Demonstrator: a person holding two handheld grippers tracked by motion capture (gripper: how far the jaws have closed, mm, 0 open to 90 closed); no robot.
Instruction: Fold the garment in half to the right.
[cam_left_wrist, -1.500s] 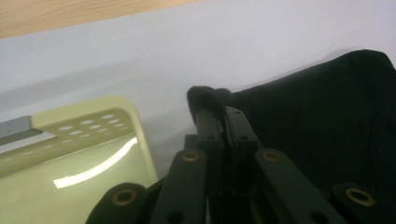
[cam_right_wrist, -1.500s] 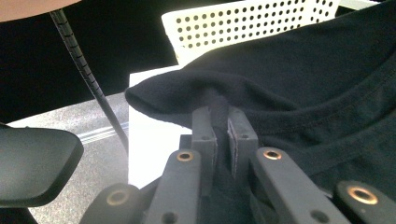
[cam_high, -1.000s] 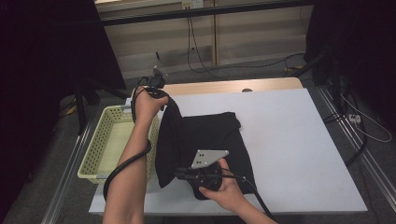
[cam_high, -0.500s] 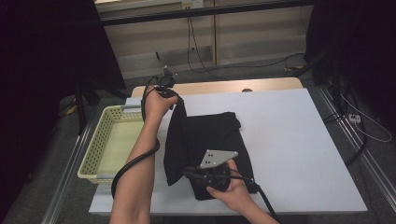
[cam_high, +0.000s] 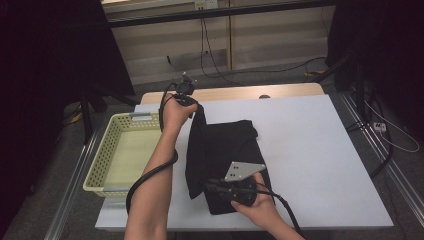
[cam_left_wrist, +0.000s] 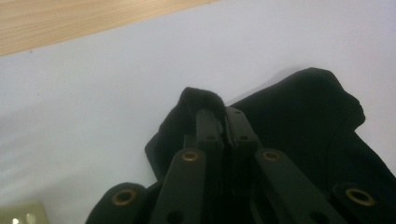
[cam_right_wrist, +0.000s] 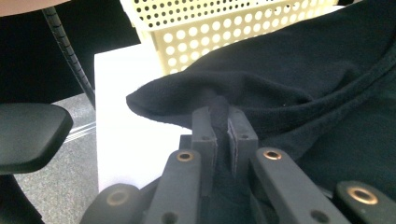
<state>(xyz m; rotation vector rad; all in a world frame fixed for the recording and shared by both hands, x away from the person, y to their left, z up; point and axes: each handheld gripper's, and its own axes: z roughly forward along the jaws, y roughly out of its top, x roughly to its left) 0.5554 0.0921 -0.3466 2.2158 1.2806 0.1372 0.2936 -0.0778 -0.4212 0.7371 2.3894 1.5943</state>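
black cloth (cam_high: 225, 160) lies on the white table (cam_high: 320, 150), part folded, with its left flap lifted between the two claws. the left claw (cam_high: 192, 106) is clenched on the far end of that flap, and its own view has a nub of cloth (cam_left_wrist: 201, 100) poking up past the shut jaws. the right claw (cam_high: 212, 187) is clenched on the near end, a fold (cam_right_wrist: 217, 105) pinched between its pads.

since a second ago both hands have carried the flap rightward: the far grip has moved from just off the basket (cam_high: 125, 150) to above the cloth's far edge, and the near grip has slid further over the pile. judged from that, the flap is being laid across the rest, a fold half made.

hard to read: black on black hides where the flap ends and the lower layer begins. the right hand (cam_high: 260, 205) and grey plate (cam_high: 242, 171) cover the near corner. how much cloth sits below each claw cannot be told.
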